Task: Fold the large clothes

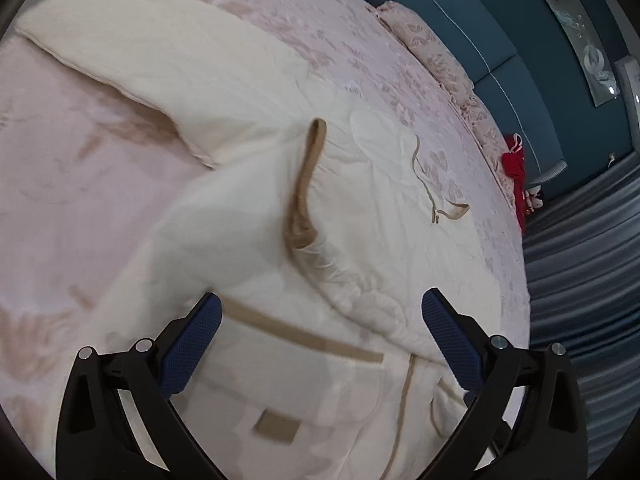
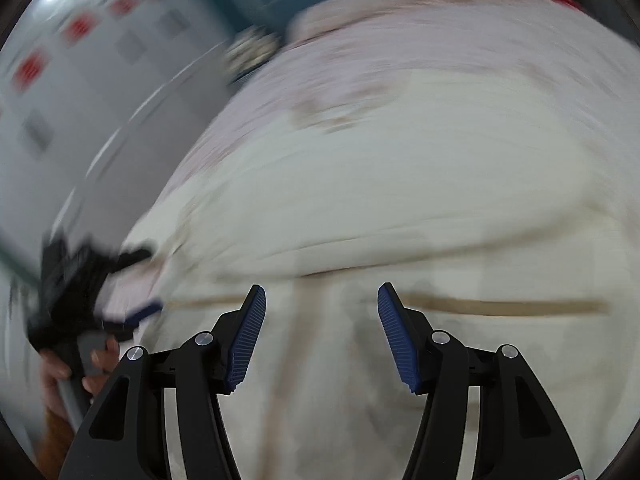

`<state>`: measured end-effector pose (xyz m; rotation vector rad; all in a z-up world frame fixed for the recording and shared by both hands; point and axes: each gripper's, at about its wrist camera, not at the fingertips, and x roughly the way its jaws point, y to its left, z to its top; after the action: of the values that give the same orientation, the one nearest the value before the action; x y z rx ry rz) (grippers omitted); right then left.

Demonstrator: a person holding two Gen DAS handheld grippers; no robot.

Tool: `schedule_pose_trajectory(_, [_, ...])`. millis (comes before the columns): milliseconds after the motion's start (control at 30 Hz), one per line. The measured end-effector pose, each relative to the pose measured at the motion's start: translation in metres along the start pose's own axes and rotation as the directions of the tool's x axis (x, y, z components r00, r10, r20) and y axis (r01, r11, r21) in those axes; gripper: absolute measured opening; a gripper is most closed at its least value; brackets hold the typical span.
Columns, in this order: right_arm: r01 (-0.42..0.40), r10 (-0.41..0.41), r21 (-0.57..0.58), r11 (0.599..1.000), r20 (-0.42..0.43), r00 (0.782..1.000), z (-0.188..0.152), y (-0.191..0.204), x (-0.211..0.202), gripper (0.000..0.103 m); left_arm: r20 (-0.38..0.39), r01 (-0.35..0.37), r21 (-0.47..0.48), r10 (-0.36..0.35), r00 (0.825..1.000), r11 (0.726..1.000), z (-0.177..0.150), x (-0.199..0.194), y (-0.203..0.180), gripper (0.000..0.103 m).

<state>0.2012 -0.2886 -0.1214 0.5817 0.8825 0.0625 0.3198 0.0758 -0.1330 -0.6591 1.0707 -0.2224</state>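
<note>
A large cream garment [image 1: 248, 184] with tan trim lies spread on the pink bedspread [image 1: 80, 168]; one sleeve [image 1: 132, 60] stretches to the upper left. A tan band [image 1: 300, 200] curls up from a fold near its middle, and a thin tan cord [image 1: 430, 184] lies to the right. My left gripper [image 1: 320, 304] hovers open over the near part of the garment, nothing between its blue pads [image 1: 192, 348]. In the blurred right wrist view, my right gripper [image 2: 322, 292] is open above the same cream garment [image 2: 400, 184], pads bare. The left gripper [image 2: 120, 312] shows there at the left in a hand.
A teal upholstered headboard [image 1: 500, 40] runs along the far side of the bed, with a floral pillow [image 1: 428, 48] and a red item [image 1: 516, 168] against it. Grey curtains [image 1: 580, 280] hang at the right. A pale wall [image 2: 80, 100] lies left of the bed.
</note>
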Motion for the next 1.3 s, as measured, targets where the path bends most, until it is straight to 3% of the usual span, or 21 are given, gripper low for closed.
schedule_pose_trajectory(67, [0.021, -0.027, 0.128, 0.992, 0.042, 0.999, 0.013, -0.041, -0.013, 0.059, -0.021, 0.037, -0.035, -0.038, 0.999, 0.999, 0.003, 0.015, 0.0, 0.091])
schedule_pose_trajectory(167, [0.002, -0.039, 0.3, 0.954, 0.118, 0.992, 0.036, -0.097, -0.023, 0.058, -0.025, 0.055, -0.055, -0.056, 0.998, 0.997, 0.005, 0.023, -0.003, 0.065])
schedule_pose_trajectory(233, [-0.03, -0.019, 0.369, 0.929, 0.128, 0.992, 0.047, -0.119, -0.016, 0.059, -0.047, 0.073, -0.035, -0.075, 0.996, 0.997, 0.009, 0.029, -0.01, 0.03])
schedule_pose_trajectory(267, [-0.038, -0.011, 0.395, 0.918, 0.122, 0.992, 0.052, -0.126, -0.009, 0.055, -0.05, 0.066, -0.028, -0.067, 0.996, 0.997, 0.01, 0.03, -0.013, 0.022])
schedule_pose_trajectory(300, [-0.05, 0.003, 0.413, 0.909, 0.114, 0.993, 0.056, -0.131, -0.002, 0.04, -0.047, 0.06, -0.007, -0.061, 0.997, 0.998, 0.014, 0.03, -0.02, 0.009])
schedule_pose_trajectory(333, [-0.059, 0.016, 0.431, 0.901, 0.104, 0.995, 0.062, -0.135, 0.006, 0.029, -0.039, 0.067, 0.012, -0.066, 0.997, 0.998, 0.017, 0.028, -0.025, 0.008])
schedule_pose_trajectory(367, [-0.062, 0.02, 0.439, 0.896, 0.099, 0.995, 0.067, -0.136, 0.01, 0.01, -0.022, 0.063, 0.03, -0.063, 0.998, 0.998, 0.021, 0.025, -0.03, 0.007])
schedule_pose_trajectory(400, [-0.073, 0.027, 0.438, 0.896, 0.111, 0.993, 0.075, -0.135, 0.01, 0.008, 0.024, 0.078, 0.071, -0.08, 0.996, 0.994, 0.029, 0.013, -0.041, 0.006])
schedule_pose_trajectory(433, [-0.112, 0.04, 0.421, 0.9, 0.177, 0.983, 0.084, -0.13, -0.002, 0.008, 0.052, 0.095, 0.094, -0.1, 0.994, 0.991, 0.034, 0.003, -0.046, 0.005])
schedule_pose_trajectory(500, [-0.178, 0.066, 0.338, 0.924, 0.317, 0.946, 0.101, -0.111, -0.036, 0.007, 0.099, 0.139, 0.134, -0.153, 0.983, 0.981, 0.042, -0.015, -0.059, 0.005])
schedule_pose_trajectory(567, [-0.18, 0.07, 0.254, 0.95, 0.386, 0.92, 0.102, -0.098, -0.053, 0.005, 0.133, 0.103, 0.206, -0.132, 0.982, 0.973, 0.036, -0.02, -0.069, 0.005])
schedule_pose_trajectory(600, [-0.105, 0.017, 0.215, 0.971, 0.377, 0.926, 0.1, -0.094, -0.048, 0.004, 0.123, 0.057, 0.238, -0.088, 0.989, 0.97, 0.03, -0.009, -0.07, 0.005])
schedule_pose_trajectory(633, [-0.023, -0.046, 0.209, 0.978, 0.319, 0.946, 0.098, -0.099, -0.031, 0.004, 0.093, 0.013, 0.244, -0.036, 0.995, 0.97, 0.023, 0.008, -0.063, 0.005])
schedule_pose_trajectory(733, [0.048, -0.101, 0.306, 0.951, 0.163, 0.981, 0.08, -0.135, 0.015, 0.004, -0.006, -0.063, 0.189, 0.065, 0.998, 0.98, 0.006, 0.052, -0.028, 0.005])
schedule_pose_trajectory(1033, [0.105, -0.14, 0.29, 0.951, 0.104, 0.985, 0.072, -0.143, 0.039, 0.005, 0.05, -0.114, 0.25, 0.105, 0.993, 0.962, -0.018, 0.061, -0.022, 0.007])
schedule_pose_trajectory(1100, [0.144, -0.179, 0.279, 0.949, 0.106, 0.978, 0.072, -0.134, 0.025, 0.013, 0.07, -0.133, 0.287, 0.118, 0.991, 0.949, -0.015, 0.056, -0.026, 0.013])
schedule_pose_trajectory(1133, [0.17, -0.208, 0.266, 0.949, 0.118, 0.971, 0.068, -0.129, 0.015, 0.018, 0.085, -0.153, 0.31, 0.133, 0.987, 0.938, -0.017, 0.05, -0.028, 0.021])
schedule_pose_trajectory(1167, [0.222, -0.261, 0.242, 0.945, 0.145, 0.954, 0.063, -0.122, -0.002, 0.023, 0.104, -0.172, 0.327, 0.146, 0.984, 0.929, -0.015, 0.044, -0.029, 0.026])
schedule_pose_trajectory(1233, [0.299, -0.337, 0.202, 0.933, 0.191, 0.922, 0.052, -0.111, -0.031, 0.023, 0.193, -0.252, 0.363, 0.192, 0.962, 0.897, -0.017, 0.019, -0.034, 0.043])
schedule_pose_trajectory(1267, [0.318, -0.352, 0.179, 0.931, 0.214, 0.911, 0.052, -0.099, -0.04, 0.023, 0.246, -0.289, 0.365, 0.208, 0.947, 0.885, -0.018, 0.002, -0.037, 0.044])
schedule_pose_trajectory(1300, [0.312, -0.339, 0.149, 0.938, 0.224, 0.914, 0.053, -0.084, -0.044, 0.023, 0.273, -0.299, 0.362, 0.207, 0.939, 0.883, -0.017, -0.008, -0.04, 0.044])
